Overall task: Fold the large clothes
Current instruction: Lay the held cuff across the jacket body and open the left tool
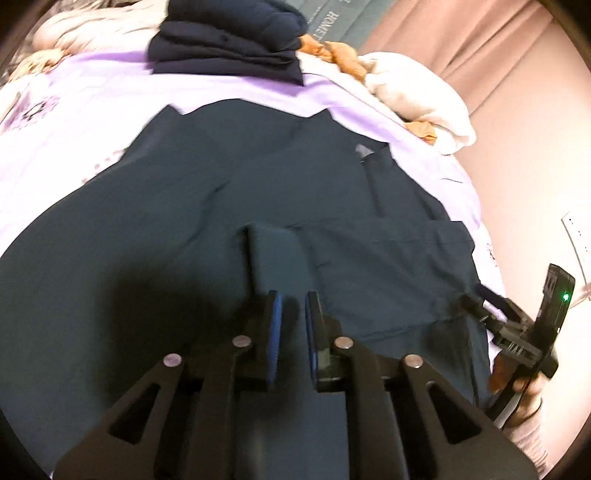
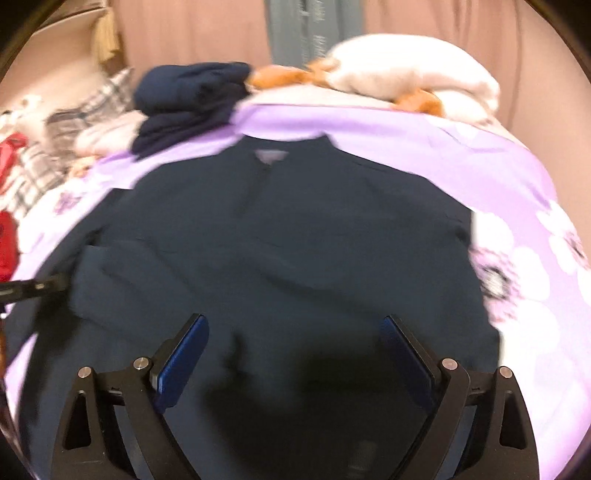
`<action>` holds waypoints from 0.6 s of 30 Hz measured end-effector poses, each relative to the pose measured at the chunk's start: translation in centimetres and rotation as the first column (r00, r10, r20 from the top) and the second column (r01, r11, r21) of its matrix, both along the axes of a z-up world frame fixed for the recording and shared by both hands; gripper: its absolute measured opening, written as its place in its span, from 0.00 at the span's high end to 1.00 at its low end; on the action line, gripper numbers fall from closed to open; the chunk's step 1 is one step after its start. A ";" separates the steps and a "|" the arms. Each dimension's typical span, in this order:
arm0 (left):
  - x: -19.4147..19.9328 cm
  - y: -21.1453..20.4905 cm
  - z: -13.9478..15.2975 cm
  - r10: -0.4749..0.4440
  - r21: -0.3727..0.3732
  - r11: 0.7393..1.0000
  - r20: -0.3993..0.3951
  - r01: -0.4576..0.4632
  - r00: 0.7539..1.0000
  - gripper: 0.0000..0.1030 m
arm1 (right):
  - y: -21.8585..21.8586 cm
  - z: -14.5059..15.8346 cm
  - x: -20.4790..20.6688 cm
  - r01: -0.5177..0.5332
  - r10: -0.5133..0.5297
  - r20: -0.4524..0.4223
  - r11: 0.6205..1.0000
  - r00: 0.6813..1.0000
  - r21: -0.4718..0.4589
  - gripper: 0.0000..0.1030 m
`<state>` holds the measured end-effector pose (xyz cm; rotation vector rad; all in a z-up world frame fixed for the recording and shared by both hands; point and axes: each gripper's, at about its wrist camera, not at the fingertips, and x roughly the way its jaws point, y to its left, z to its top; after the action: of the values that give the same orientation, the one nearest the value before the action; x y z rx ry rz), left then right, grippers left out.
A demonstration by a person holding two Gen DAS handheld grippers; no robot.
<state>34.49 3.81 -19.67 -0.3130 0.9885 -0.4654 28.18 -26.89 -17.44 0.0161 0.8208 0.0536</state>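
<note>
A large dark teal shirt point(image 1: 258, 192) lies spread on a purple floral bed sheet point(image 1: 74, 122), collar toward the far side. It also fills the right wrist view point(image 2: 295, 229). My left gripper point(image 1: 293, 299) is nearly shut and pinches a fold of the shirt's fabric, likely a sleeve cuff point(image 1: 273, 258), which rises between the blue pads. My right gripper point(image 2: 293, 325) is wide open and empty, low over the shirt's lower part. It also shows at the right edge of the left wrist view point(image 1: 476, 308). The left gripper's tip shows at the left edge of the right wrist view point(image 2: 48, 286).
A stack of folded navy clothes point(image 1: 229, 40) sits beyond the shirt's collar, also in the right wrist view point(image 2: 188, 103). White and orange bedding point(image 2: 406, 77) lies at the far right. Plaid cloth point(image 2: 74, 122) and a red item point(image 2: 7, 236) lie left. Pink curtains point(image 2: 192, 33) hang behind.
</note>
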 end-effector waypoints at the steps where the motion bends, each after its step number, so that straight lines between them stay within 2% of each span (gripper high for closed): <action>1: 0.4 -0.6 -0.1 -0.005 -0.005 1.000 -0.001 0.005 1.000 0.87 | 1.3 -0.3 0.5 -0.018 0.018 -0.001 1.000 1.000 -0.012 0.08; 2: 0.8 -1.3 -0.6 -0.004 0.000 1.000 -0.003 0.004 1.000 0.87 | 2.4 -0.7 1.0 -0.030 0.030 -0.001 0.999 1.000 -0.032 0.08; 5: 1.6 -3.2 -2.2 0.001 0.078 0.997 -0.014 0.000 1.000 0.87 | 4.8 -2.7 2.0 -0.061 0.058 -0.031 0.993 0.998 -0.098 0.20; 8: 1.6 -3.6 -4.0 -0.007 0.108 0.994 -0.028 0.010 1.000 0.87 | 6.0 -5.0 2.8 -0.063 0.052 -0.091 0.990 0.994 -0.129 0.21; 10: 1.6 -3.1 -4.2 -0.003 0.079 0.997 -0.026 0.005 1.000 0.87 | 5.9 -5.1 2.7 -0.059 0.051 -0.068 0.990 0.996 -0.124 0.21; 12: 1.8 -2.3 -4.2 0.013 0.025 1.000 -0.062 -0.011 0.998 0.86 | 5.6 -4.9 2.9 -0.057 0.049 -0.074 0.993 0.996 -0.104 0.21; 15: 1.3 -0.3 -3.8 0.072 -0.084 0.993 -0.127 -0.083 0.989 0.85 | 5.2 -4.9 3.2 -0.050 0.042 -0.080 0.994 0.996 -0.095 0.21; 16: 0.4 0.2 -3.1 0.083 -0.104 0.990 -0.123 -0.096 0.989 0.78 | 5.2 -4.7 2.9 -0.037 0.030 -0.083 0.996 0.996 -0.086 0.21; 17: -0.5 0.5 -2.5 0.089 -0.116 0.988 -0.114 -0.102 0.990 0.62 | 5.2 -4.2 2.1 -0.027 0.022 -0.080 0.998 0.997 -0.060 0.21; 18: -2.0 1.3 -1.6 0.105 -0.126 0.985 -0.092 -0.116 0.990 0.52 | 5.4 -3.6 0.9 -0.038 0.036 -0.061 0.999 0.997 -0.018 0.21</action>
<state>32.45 5.12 -21.31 -0.5067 1.0198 -0.4191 29.11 -21.52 -21.05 -0.0156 0.8826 0.0805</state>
